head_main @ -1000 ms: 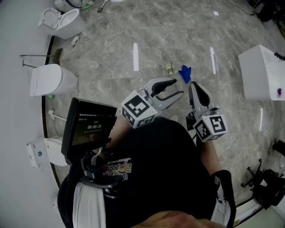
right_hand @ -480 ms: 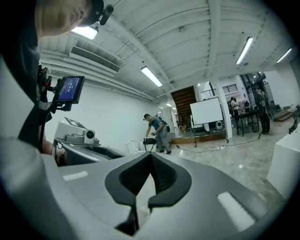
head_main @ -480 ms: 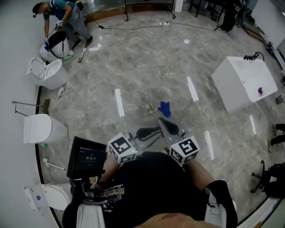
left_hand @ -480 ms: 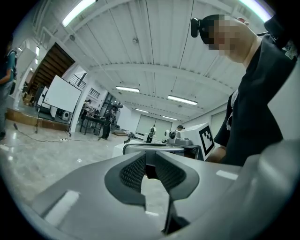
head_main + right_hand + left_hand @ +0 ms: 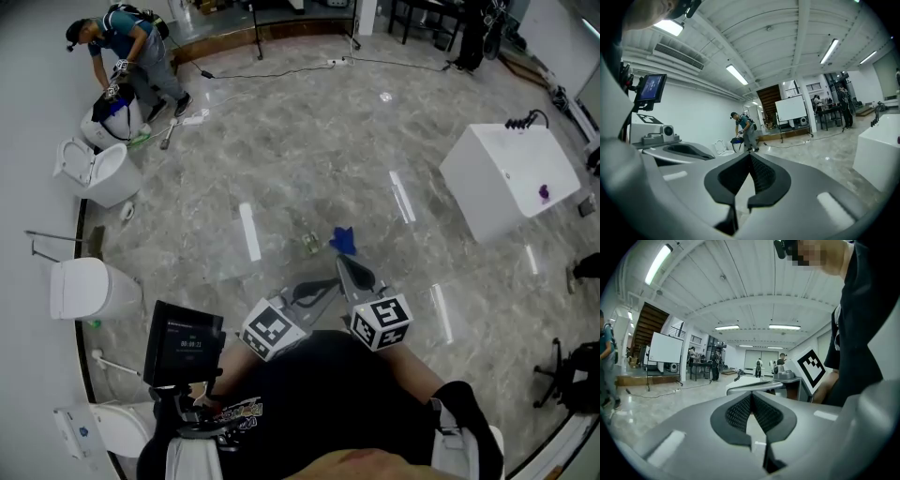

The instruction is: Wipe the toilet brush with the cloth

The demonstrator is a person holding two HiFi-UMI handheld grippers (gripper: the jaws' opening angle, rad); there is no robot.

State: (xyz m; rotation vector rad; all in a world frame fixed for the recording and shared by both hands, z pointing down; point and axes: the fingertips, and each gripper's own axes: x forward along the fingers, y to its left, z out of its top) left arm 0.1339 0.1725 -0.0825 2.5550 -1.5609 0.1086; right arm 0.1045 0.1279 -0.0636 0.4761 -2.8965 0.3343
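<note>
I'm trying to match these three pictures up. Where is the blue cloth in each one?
Head view: blue cloth on the grey floor, near the picture's centre.
Left gripper view: not in it.
Right gripper view: not in it.
Shared landmark: the whiteboard in the left gripper view is the whiteboard in the right.

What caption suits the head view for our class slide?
Left gripper, just closed on nothing, and shut, empty right gripper point toward a blue cloth on the grey floor.

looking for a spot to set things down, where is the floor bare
Bare floor lies open between the toilets at left and the white box at right, beyond the blue cloth. Crowded along the toilet wall, where a person works.
</note>
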